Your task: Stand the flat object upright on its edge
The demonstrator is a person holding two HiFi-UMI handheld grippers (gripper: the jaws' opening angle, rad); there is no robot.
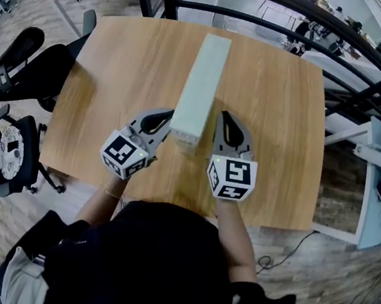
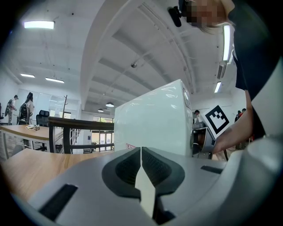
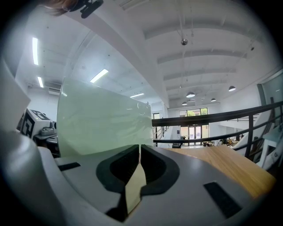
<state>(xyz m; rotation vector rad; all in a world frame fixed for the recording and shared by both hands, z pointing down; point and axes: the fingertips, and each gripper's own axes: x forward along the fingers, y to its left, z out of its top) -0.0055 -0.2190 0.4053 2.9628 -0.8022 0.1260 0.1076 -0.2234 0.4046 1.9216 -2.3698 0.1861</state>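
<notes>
A long pale green-white box (image 1: 200,86) stands on its narrow long side down the middle of the wooden table (image 1: 118,69). In the left gripper view the box (image 2: 150,119) rises just beyond the jaws, and in the right gripper view the box (image 3: 101,119) fills the left half. My left gripper (image 1: 166,117) is shut and empty, its tip beside the box's near left corner. On the other side my right gripper (image 1: 224,117) is also shut and empty, close to the near right corner. The left gripper (image 2: 141,149) and right gripper (image 3: 140,146) show their pads meeting with nothing between.
Black office chairs (image 1: 29,57) stand left of the table. A dark metal railing (image 1: 265,5) curves behind the far edge and down the right side. The person's dark-clothed body fills the bottom of the head view. The right gripper's marker cube (image 2: 219,119) shows past the box.
</notes>
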